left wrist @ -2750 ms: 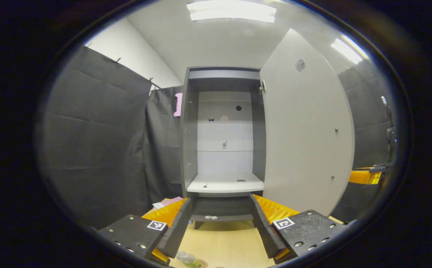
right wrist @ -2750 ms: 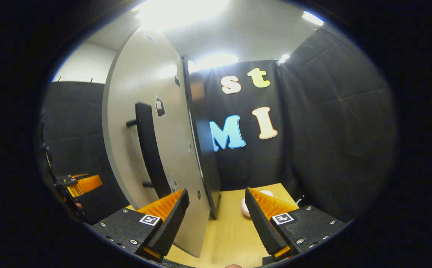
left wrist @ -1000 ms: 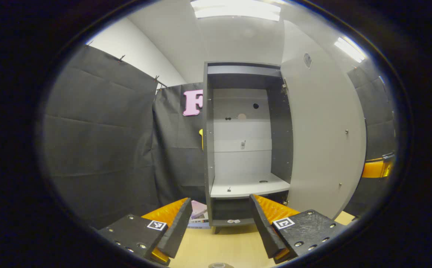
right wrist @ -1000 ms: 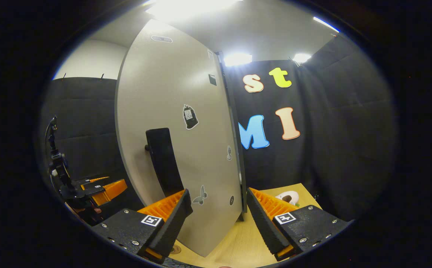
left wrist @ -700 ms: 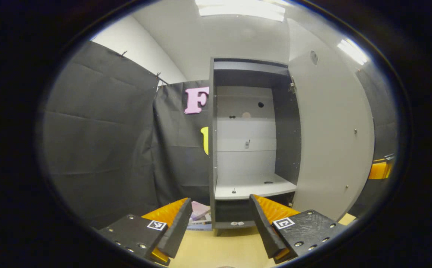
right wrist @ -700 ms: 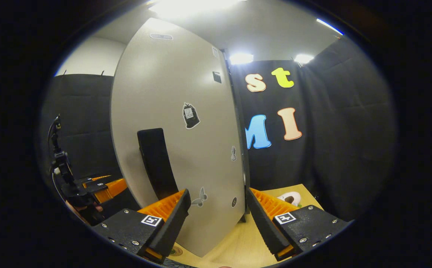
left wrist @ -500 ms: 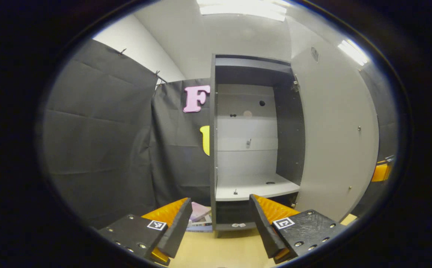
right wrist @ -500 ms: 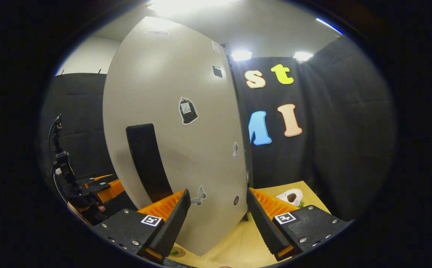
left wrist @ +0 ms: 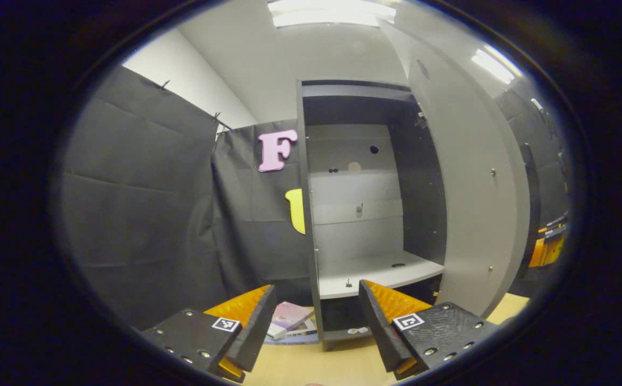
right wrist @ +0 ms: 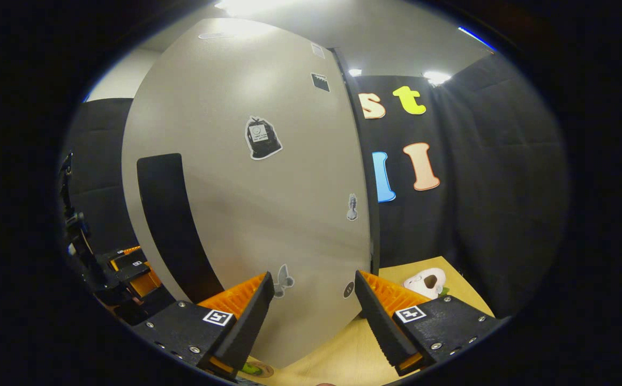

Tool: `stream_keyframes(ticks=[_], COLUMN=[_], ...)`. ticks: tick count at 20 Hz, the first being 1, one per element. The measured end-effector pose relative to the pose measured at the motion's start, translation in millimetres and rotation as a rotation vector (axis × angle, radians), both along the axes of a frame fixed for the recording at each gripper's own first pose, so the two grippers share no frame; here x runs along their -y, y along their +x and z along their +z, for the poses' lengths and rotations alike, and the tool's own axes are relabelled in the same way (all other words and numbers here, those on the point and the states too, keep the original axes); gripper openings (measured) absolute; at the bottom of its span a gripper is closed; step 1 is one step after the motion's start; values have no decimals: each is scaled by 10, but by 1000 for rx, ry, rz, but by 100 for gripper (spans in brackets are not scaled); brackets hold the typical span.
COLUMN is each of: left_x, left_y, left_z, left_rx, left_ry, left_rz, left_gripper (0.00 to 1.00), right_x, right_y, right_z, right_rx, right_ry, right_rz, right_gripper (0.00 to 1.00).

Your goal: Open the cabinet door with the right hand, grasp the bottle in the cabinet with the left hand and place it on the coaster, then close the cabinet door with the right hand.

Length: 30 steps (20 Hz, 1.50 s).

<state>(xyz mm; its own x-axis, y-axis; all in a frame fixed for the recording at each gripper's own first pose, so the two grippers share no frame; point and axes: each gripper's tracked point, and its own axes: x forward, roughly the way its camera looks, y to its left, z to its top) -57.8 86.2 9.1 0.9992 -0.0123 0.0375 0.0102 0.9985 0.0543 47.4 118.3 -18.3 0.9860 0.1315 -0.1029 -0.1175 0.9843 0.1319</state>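
Both grippers have their fingers spread wide, holding nothing. Ahead of the left gripper [left wrist: 317, 321], the cabinet [left wrist: 361, 214] stands open, its pale shelf [left wrist: 377, 271] just beyond the fingertips, and some books [left wrist: 289, 319] lie on the table between the fingers. The right gripper [right wrist: 313, 316] faces the door [right wrist: 268, 177]; its dark handle [right wrist: 174, 230] is left of the left finger. A coaster [right wrist: 254, 369] peeks beside that finger's base.

A light wooden table [left wrist: 337, 364] runs along the bottom of both views. In the left gripper view the cabinet [left wrist: 311, 257] stands on it at centre, with books [left wrist: 288, 320] lying at lower centre-left. In the right gripper view a white object [right wrist: 424, 282] lies at lower right, and a coaster [right wrist: 254, 369] at the bottom edge.
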Motion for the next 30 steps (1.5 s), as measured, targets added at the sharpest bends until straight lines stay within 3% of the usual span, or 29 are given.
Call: stream_keyframes(ticks=[3, 4, 5, 6, 8, 9, 10, 11, 13, 19, 21, 23, 30], left_x=[-76, -95, -95, -88, -23, -10, 9, 15, 28, 159, 264, 351, 835], left_y=[63, 77, 80, 82, 95, 80, 37, -2, -19, -70, -61, -90, 36], left_z=[-34, -57, -66, -57, 6, 6, 38, 82, 111, 183, 289, 447, 434], left_rx=[-5, -14, -22, -22, 11, 30, 43, 63, 63, 36, 59, 104, 117], left_ry=[16, 11, -2, -18, -19, -11, -7, -6, -6, -38, -25, 21, 6], left_rz=[-13, -18, -25, -30, -33, -18, 2, 32, 80, 115, 126, 135, 28], left_gripper=[87, 95, 96, 87, 87, 80, 80, 87, 88, 87, 87, 87, 88], right_x=[-235, -306, -350, -371, -345, -326, -293, -261, -220, -250, -276, -293, -56], right_y=[104, 102, 98, 102, 106, 118, 124, 147, 167, 304, 339, 353, 452], right_z=[-12, -9, 1, 15, -39, -46, -49, -44, -69, 129, 167, 206, 229], right_rx=[11, 15, 23, 33, 42, 52, 68, 87, 91, 141, 159, 176, 190], right_ry=[-4, -3, -5, -16, -78, -105, -116, -117, -110, -133, -129, -127, -141], right_rz=[18, 19, 14, 1, -35, -51, -68, -82, -96, -35, -12, 7, -56], right_gripper=[94, 94, 94, 94, 94, 95, 95, 95, 95, 95, 91, 95, 92])
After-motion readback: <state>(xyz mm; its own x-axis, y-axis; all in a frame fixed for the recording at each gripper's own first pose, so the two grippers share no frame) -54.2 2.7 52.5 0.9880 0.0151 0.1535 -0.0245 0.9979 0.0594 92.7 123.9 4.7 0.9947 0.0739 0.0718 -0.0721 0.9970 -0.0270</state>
